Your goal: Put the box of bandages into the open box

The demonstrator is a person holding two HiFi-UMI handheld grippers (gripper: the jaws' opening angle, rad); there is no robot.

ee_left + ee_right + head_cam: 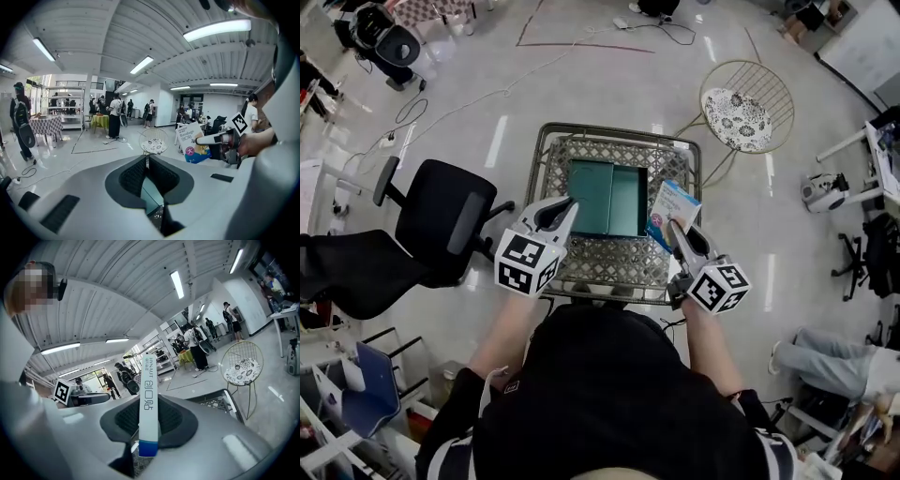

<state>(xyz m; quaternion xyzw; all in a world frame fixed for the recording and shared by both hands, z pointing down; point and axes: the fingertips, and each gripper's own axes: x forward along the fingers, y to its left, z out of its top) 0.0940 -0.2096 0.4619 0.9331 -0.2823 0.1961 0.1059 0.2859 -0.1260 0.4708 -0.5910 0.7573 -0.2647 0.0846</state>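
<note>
A teal open box (pixel 609 199) lies in a wire cart (pixel 619 137) in front of me. My left gripper (pixel 570 204) is at the box's left edge; in the left gripper view its jaws (pixel 147 160) stand nearly together on a thin teal flap (pixel 151 194) of that box. My right gripper (pixel 675 230) is shut on the white and blue box of bandages (pixel 673 212), held upright over the cart's right side, just right of the open box. The bandage box (pixel 149 404) stands edge-on between the right pads, and it shows from the left gripper view too (pixel 191 143).
A black office chair (pixel 441 220) stands left of the cart. A gold wire chair (pixel 747 103) with a patterned cushion is beyond it on the right. Cables lie on the floor at the back. Several people stand far off in the room.
</note>
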